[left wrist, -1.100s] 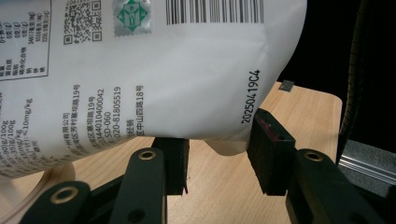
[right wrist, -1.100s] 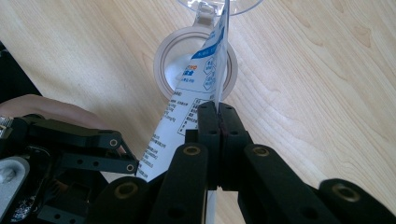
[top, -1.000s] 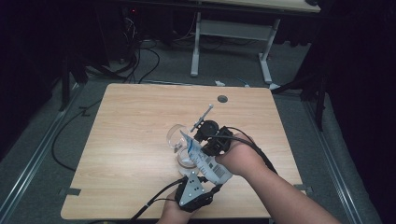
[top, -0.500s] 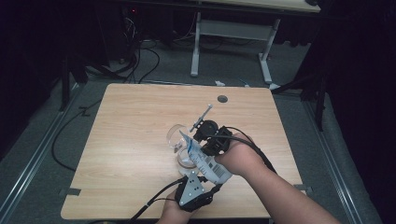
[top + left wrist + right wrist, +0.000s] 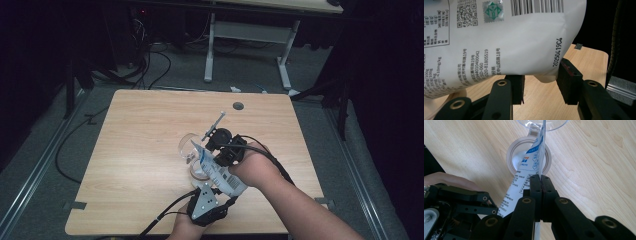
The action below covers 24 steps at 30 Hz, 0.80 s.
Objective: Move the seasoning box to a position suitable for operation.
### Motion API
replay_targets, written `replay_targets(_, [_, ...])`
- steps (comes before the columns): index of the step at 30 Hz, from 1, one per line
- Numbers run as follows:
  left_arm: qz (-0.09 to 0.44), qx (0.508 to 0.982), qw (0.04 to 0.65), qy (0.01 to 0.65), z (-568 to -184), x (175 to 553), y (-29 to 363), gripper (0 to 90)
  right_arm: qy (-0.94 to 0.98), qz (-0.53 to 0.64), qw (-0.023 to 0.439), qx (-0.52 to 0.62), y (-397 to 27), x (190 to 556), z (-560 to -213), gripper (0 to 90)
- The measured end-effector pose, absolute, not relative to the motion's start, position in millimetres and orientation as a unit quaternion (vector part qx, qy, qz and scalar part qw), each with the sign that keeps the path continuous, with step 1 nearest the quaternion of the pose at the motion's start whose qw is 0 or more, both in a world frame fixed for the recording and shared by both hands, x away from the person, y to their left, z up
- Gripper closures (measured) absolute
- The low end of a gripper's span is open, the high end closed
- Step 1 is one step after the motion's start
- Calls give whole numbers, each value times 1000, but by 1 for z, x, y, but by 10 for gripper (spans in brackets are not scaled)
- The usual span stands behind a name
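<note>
A white printed pouch [image 5: 220, 172] hangs tilted between my two grippers, above a small white round tub [image 5: 511, 157] on the wooden table [image 5: 140, 130]. My right gripper [image 5: 540, 178] is shut on the pouch's upper edge, and the blue-printed tip of the pouch points down into the tub's mouth. My left gripper [image 5: 541, 82] holds the pouch's bulging bottom [image 5: 511, 50], with a pad against each side. In the high view the left gripper [image 5: 220, 192] sits near the front edge and the right gripper [image 5: 210, 150] just behind it. A clear round glass piece [image 5: 187, 145] lies against the tub's far side.
A thin grey rod [image 5: 213, 125] sticks up beside the right gripper. A small round hole [image 5: 238, 106] is set in the tabletop near the far edge. Cables [image 5: 150, 65] and the white legs of another table [image 5: 210, 55] stand on the floor beyond.
</note>
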<state>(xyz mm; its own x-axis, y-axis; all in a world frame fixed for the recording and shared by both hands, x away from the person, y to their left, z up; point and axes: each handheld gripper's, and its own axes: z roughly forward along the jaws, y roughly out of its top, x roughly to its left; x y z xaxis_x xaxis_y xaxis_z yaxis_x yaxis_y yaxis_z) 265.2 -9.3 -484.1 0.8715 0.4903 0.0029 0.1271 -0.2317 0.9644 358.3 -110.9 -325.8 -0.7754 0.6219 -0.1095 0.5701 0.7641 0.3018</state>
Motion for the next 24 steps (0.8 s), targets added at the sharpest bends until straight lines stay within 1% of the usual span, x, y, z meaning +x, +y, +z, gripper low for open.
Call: replay_targets(24, [154,765,592,201,-481,265,-7,604,935,127,105,315,-109,358,-321,900])
